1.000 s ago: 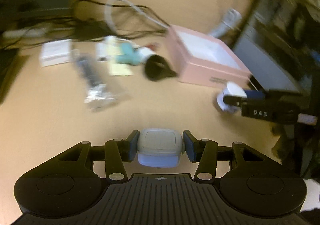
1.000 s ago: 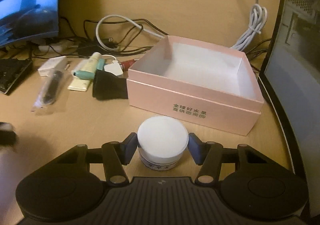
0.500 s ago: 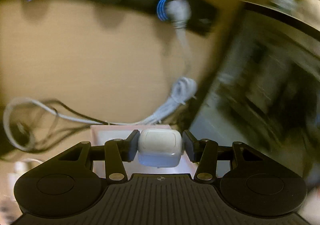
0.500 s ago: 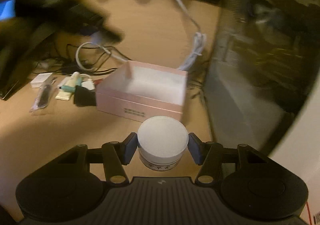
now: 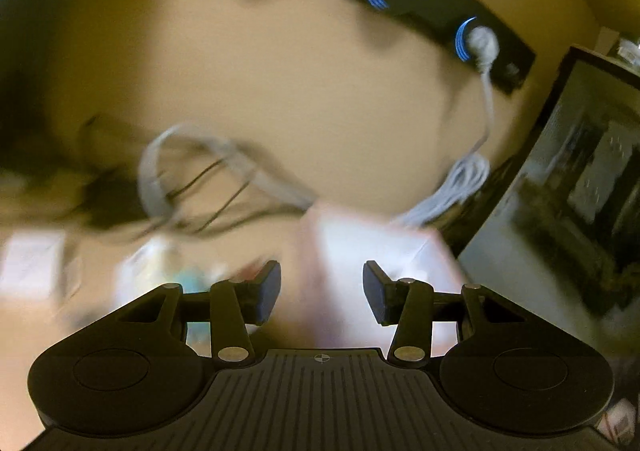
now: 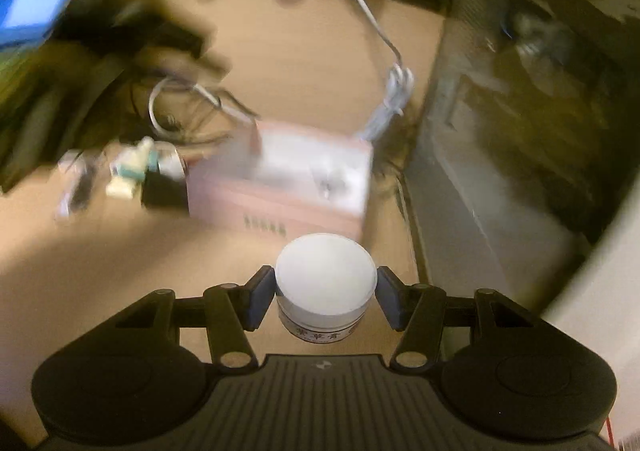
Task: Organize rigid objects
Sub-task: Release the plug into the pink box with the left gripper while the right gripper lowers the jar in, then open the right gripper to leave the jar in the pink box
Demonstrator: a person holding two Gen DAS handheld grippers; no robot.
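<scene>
Above the tan desk (image 6: 328, 63), both grippers tilt downward toward the pink box (image 6: 280, 207). The left gripper (image 5: 322, 293) stands partly open with nothing between its blue pads (image 5: 269, 291); its view is heavily blurred, and the pink box shows as a pale smear just beyond the fingertips. The right gripper (image 6: 326, 301) is clamped on the white round jar (image 6: 326, 283), pads pressed to both sides, with the open box ahead of it. A small pale object (image 6: 334, 179) lies inside the box, too blurred to identify. Half a second ago the left gripper held a small white case; that case is gone from its jaws now, while the right keeps its jar as before.
</scene>
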